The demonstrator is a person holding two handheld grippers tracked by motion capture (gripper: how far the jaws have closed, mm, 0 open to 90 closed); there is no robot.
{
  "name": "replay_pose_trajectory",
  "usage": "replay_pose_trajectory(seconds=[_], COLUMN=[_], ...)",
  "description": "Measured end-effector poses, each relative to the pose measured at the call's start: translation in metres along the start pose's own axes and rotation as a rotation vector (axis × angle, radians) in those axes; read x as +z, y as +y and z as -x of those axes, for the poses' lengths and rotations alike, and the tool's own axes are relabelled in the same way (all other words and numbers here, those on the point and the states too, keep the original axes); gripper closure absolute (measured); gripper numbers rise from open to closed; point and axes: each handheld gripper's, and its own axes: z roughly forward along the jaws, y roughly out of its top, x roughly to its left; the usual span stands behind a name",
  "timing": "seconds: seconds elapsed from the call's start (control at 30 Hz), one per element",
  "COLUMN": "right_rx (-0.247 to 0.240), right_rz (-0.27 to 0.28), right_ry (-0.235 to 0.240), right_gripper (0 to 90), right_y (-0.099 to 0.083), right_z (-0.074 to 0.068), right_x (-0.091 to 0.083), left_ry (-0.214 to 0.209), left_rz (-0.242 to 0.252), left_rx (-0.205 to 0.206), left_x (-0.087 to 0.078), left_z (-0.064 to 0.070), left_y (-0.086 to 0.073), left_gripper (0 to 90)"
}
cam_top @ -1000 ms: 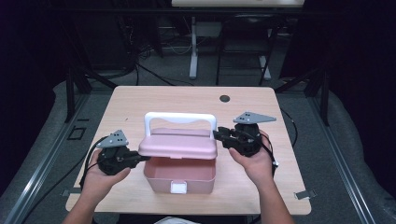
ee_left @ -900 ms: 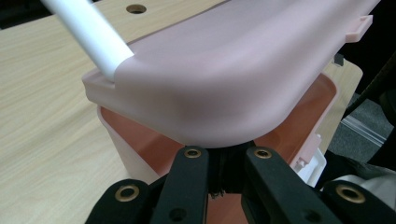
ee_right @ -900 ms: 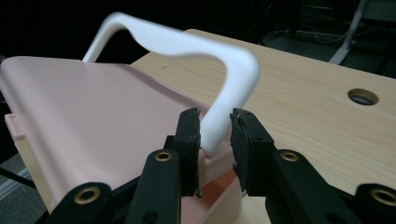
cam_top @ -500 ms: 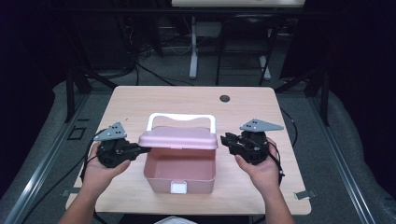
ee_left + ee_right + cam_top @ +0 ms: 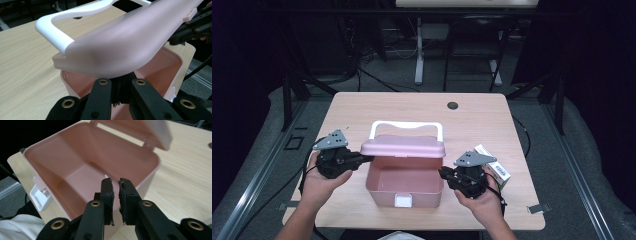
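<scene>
A pink storage box point(image 5: 382, 185) stands near the table's front edge, its inside bare point(image 5: 75, 170). Its pink lid point(image 5: 403, 146) with a white handle point(image 5: 406, 125) is raised, tilted up on the back hinge. My left gripper point(image 5: 367, 158) is at the lid's left edge, and its jaws run under the lid point(image 5: 125, 47), shut on that rim with the tips hidden. My right gripper point(image 5: 443, 172) sits lower, by the box's right wall. There the right gripper point(image 5: 115, 182) has its jaws pressed almost together with nothing between them, just above the rim.
A small white and green carton point(image 5: 494, 167) lies on the table right of my right hand. A white latch point(image 5: 40, 197) hangs on the box's front wall. A dark round hole point(image 5: 453, 105) marks the tabletop point(image 5: 362, 110) at the back. Dark floor and cables surround the table.
The lid has swung up from closed to raised, carried by my left gripper. My right gripper let go of the lid's right side and dropped toward the box's right wall, uncovering the carton.
</scene>
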Motion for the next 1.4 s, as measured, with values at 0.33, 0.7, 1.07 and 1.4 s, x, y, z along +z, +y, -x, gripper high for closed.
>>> replay_pose_trajectory(seconds=[0.33,0.7,1.07,1.4], right_rx=[-0.033,-0.033,-0.044,-0.052], right_rz=[-0.058,-0.091,-0.115,-0.112], right_ry=[0.05,0.072,0.093,0.094], right_gripper=[82.2,82.1,82.3,85.0], right_y=[-0.007,-0.013,-0.017,-0.018], right_z=[-0.016,-0.019,-0.021,-0.02], right_x=[0.024,0.036,0.043,0.043], left_ry=[0.003,0.006,0.031,0.046], left_rz=[0.011,0.037,0.05,0.062], left_rx=[-0.003,-0.011,0.01,0.005], left_x=[0.0,0.001,0.001,0.006], left_z=[-0.004,-0.009,-0.01,-0.017], left_y=[0.005,0.012,0.017,0.025], left_gripper=[89.8,89.7,89.7,89.7])
